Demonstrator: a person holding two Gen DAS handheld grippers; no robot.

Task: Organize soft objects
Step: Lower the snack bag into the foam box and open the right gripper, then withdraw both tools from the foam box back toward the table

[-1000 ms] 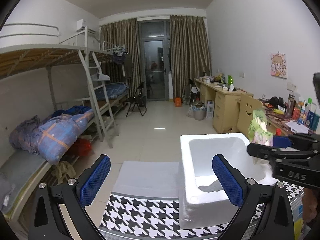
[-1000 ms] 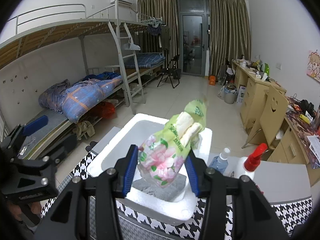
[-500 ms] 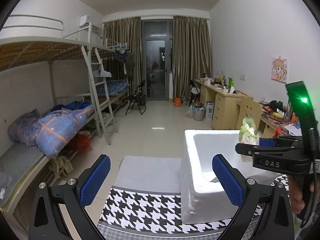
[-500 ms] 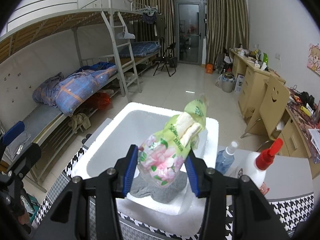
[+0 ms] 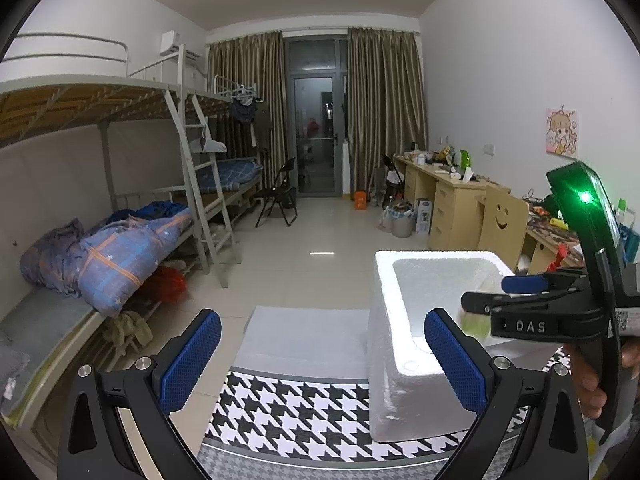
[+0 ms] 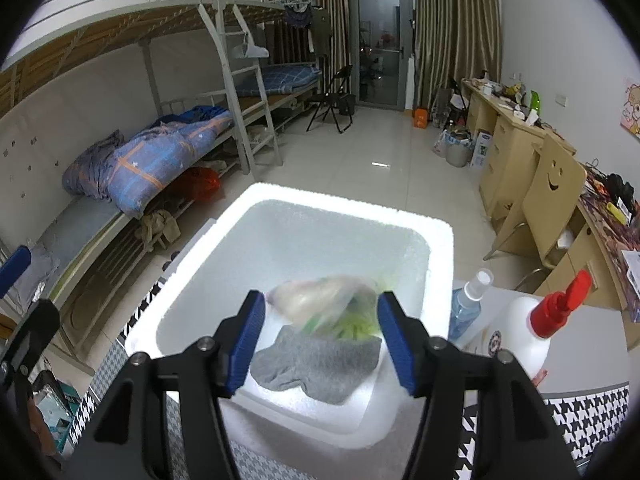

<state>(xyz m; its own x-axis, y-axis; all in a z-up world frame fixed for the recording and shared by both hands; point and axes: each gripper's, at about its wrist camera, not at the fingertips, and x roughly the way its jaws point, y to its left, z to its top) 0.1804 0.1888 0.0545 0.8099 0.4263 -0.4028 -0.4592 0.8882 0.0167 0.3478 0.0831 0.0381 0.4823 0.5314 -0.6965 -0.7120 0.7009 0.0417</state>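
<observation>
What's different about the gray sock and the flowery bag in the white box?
The gray sock looks sharp and lies flat on the bottom of the foam box; the flowery bag looks blurred, so it may be moving. The sock is plain gray cloth; the bag is see-through plastic with pink and green. The sock sits nearer the camera; the bag is behind it. Both are inside the box.

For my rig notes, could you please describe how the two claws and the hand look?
Both claws, left and right, have black angular frames with silver screws and blue textured pads. The right one carries white "DAS" lettering and a green-lit panel. A bare hand grips it.
</observation>
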